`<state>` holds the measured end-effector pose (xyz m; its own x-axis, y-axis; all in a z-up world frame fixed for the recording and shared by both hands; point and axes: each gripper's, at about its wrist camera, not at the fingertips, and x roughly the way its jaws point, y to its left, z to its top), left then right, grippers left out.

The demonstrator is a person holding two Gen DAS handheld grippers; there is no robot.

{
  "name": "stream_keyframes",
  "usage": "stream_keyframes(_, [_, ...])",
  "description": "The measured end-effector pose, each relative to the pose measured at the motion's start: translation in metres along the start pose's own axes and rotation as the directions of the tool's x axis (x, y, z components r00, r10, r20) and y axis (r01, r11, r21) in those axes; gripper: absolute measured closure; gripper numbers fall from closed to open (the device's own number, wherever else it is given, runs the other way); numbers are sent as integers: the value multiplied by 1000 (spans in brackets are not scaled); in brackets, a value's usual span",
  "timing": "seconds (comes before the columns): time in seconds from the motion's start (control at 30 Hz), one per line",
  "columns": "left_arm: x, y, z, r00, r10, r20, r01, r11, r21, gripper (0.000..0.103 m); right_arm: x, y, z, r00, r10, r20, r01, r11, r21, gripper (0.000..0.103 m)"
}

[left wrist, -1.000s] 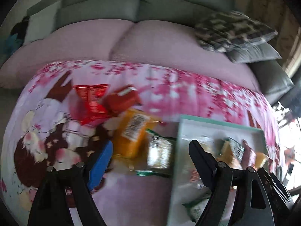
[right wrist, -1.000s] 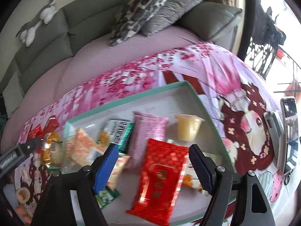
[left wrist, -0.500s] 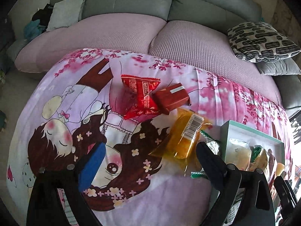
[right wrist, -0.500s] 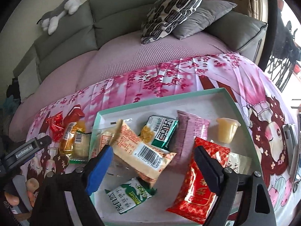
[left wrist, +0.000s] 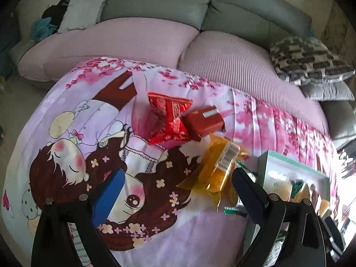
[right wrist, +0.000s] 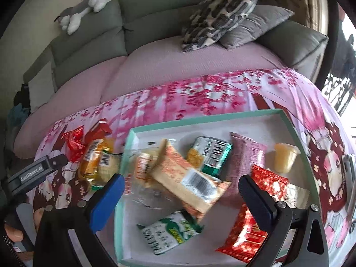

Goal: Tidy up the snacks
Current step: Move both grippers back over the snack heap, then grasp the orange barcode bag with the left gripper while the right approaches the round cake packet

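A teal-rimmed tray (right wrist: 128,146) lies on the pink cloth and holds several snack packs, among them an orange-and-white pack (right wrist: 189,178), a green pack (right wrist: 211,153), a red pack (right wrist: 255,204) and a jelly cup (right wrist: 286,158). Its corner shows in the left wrist view (left wrist: 264,158). Left of the tray lie a yellow pack (left wrist: 220,169), a red box (left wrist: 204,122) and a red foil pack (left wrist: 169,118). My left gripper (left wrist: 175,182) is open and empty above the cloth, just short of the yellow pack. My right gripper (right wrist: 180,189) is open and empty over the tray.
A grey sofa with pink seat covers stands behind the cloth. Patterned and grey cushions (right wrist: 222,13) lie at its right end, a plush toy (right wrist: 82,11) on its backrest. A phone-like device (right wrist: 350,178) lies at the cloth's right edge.
The left gripper swung left from over the tray to the loose snacks on the cloth. The right gripper drew back and left over the tray. Both stayed open.
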<state>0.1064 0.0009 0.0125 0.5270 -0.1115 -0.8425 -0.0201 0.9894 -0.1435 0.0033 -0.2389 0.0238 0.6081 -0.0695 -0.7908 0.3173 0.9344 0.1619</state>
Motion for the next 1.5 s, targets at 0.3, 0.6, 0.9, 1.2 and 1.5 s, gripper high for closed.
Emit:
stream_keyframes(0.3, [2, 31, 8, 1000, 2, -14, -3, 997, -78, 6, 6, 56, -3, 996, 84, 19, -81, 988, -130, 0])
stream_keyframes(0.6, [23, 41, 14, 997, -39, -70, 32, 995, -93, 6, 25, 86, -3, 992, 122, 17, -117, 978, -175, 0])
stream_keyframes(0.9, [43, 16, 18, 986, -139, -89, 136, 990, -47, 6, 43, 75, 12, 999, 47, 6, -46, 987, -156, 13])
stream_keyframes(1.2, [64, -6, 17, 960, -235, -150, 234, 972, -25, 7, 56, 56, 22, 1000, 24, -20, -26, 993, -114, 24])
stream_keyframes(1.5, [78, -23, 7, 934, -283, -220, 287, 958, -12, 48, 58, 51, 22, 1000, 3, -28, -6, 994, -108, 27])
